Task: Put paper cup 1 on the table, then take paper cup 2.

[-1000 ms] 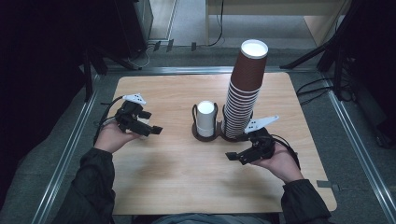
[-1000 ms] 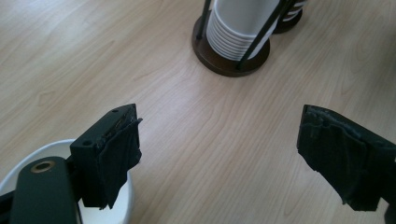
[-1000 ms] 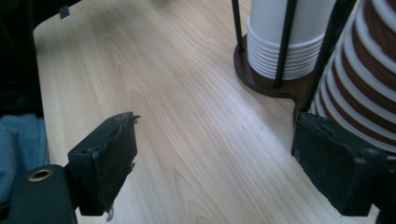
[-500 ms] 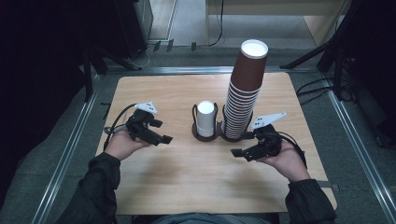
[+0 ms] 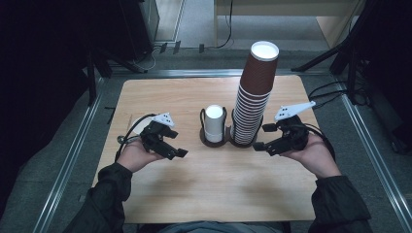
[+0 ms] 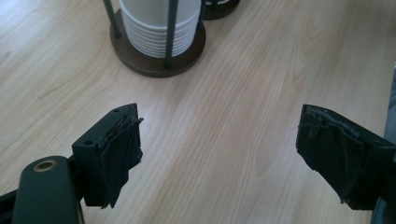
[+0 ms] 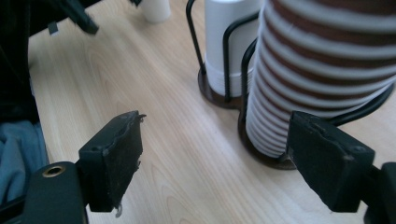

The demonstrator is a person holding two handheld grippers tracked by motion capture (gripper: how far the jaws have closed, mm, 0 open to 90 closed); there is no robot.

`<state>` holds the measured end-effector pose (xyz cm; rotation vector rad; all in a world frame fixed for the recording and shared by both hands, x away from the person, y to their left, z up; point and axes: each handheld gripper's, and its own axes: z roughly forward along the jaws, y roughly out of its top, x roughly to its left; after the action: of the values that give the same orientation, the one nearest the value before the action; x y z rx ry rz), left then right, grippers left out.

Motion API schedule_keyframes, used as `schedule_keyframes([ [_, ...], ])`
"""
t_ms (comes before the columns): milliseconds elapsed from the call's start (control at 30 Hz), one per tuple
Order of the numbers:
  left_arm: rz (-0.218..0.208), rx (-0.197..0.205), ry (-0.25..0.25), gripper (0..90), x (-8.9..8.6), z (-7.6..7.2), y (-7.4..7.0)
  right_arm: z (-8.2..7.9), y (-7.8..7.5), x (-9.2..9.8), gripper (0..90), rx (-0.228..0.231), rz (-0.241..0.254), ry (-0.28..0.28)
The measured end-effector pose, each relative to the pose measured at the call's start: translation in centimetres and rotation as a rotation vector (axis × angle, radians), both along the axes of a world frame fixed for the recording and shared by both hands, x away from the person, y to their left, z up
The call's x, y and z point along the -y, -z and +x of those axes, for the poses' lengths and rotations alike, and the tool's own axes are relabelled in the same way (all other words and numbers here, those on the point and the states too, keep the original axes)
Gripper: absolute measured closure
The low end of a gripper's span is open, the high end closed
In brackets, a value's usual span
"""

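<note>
A tall stack of brown paper cups (image 5: pixel 253 94) stands in a dark wire holder (image 5: pixel 228 141) at the table's middle, with a short stack of white cups (image 5: pixel 214 122) in the holder's left ring. My left gripper (image 5: pixel 176 144) hovers left of the holder, open and empty; in the left gripper view (image 6: pixel 219 140) the white cups (image 6: pixel 154 23) lie ahead. My right gripper (image 5: pixel 263 137) is open just right of the brown stack. In the right gripper view (image 7: pixel 215 149) the brown stack (image 7: pixel 317 70) rises beyond the right jaw, with nothing between the jaws.
The wooden table (image 5: pixel 204 194) has bare surface in front of the holder and behind it. Metal rails (image 5: pixel 68 160) run along both sides of the table. Cables (image 5: pixel 330 92) lie off its right edge.
My left hand has moved right and toward the near edge, closer to the holder. My right hand has risen and shifted a little right, beside the brown stack.
</note>
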<state>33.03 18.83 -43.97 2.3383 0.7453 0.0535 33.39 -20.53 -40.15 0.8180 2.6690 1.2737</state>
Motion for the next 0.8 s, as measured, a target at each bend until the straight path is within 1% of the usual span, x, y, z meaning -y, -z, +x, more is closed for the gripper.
schedule_keyframes([
  [67, -0.003, -0.004, 0.002, 14.0, 0.2, -0.2, 0.1, 0.3, -0.9, 0.2, 15.5, 0.006, 0.013, 0.008],
  [100, -0.016, -0.008, 0.0, 14.0, 0.2, -0.2, 0.1, 0.4, -1.3, 0.3, 14.8, 0.005, 0.02, 0.011],
  [167, -0.026, -0.019, 0.002, 14.0, 0.3, -0.4, 0.2, 0.7, -2.3, 0.5, 14.4, 0.008, 0.029, 0.012],
  [233, -0.02, -0.019, 0.015, 14.1, 0.5, -0.6, 0.3, 1.1, -3.3, 0.7, 14.4, 0.011, 0.028, 0.011],
  [300, -0.01, -0.018, 0.027, 14.0, 0.7, -0.8, 0.4, 1.4, -4.2, 0.7, 14.4, 0.02, 0.014, 0.014],
  [367, -0.01, -0.031, 0.03, 14.0, 0.9, -0.9, 0.6, 1.7, -5.0, 0.7, 14.5, 0.033, 0.001, 0.011],
  [433, -0.015, -0.039, 0.04, 14.0, 1.1, -1.0, 0.7, 1.9, -5.4, 0.8, 14.5, 0.033, 0.003, 0.008],
  [467, -0.016, -0.039, 0.041, 14.0, 1.2, -1.0, 0.8, 2.1, -5.7, 0.9, 14.5, 0.035, -0.002, 0.007],
  [500, -0.007, -0.035, 0.041, 14.0, 1.3, -1.0, 0.8, 2.3, -6.0, 0.9, 14.5, 0.041, -0.006, 0.005],
  [633, -0.008, -0.034, 0.047, 14.0, 1.5, -1.1, 0.8, 2.7, -7.5, 1.4, 14.4, 0.059, -0.011, 0.006],
  [700, -0.006, -0.03, 0.045, 14.0, 1.5, -1.1, 0.8, 3.0, -8.4, 1.6, 14.2, 0.069, -0.001, 0.006],
  [733, 0.001, -0.021, 0.043, 14.1, 1.5, -1.1, 0.8, 3.2, -8.8, 1.7, 14.2, 0.069, 0.004, 0.006],
  [800, 0.008, -0.012, 0.042, 14.4, 1.5, -1.2, 0.7, 3.5, -9.6, 1.7, 14.2, 0.071, 0.005, -0.005],
])
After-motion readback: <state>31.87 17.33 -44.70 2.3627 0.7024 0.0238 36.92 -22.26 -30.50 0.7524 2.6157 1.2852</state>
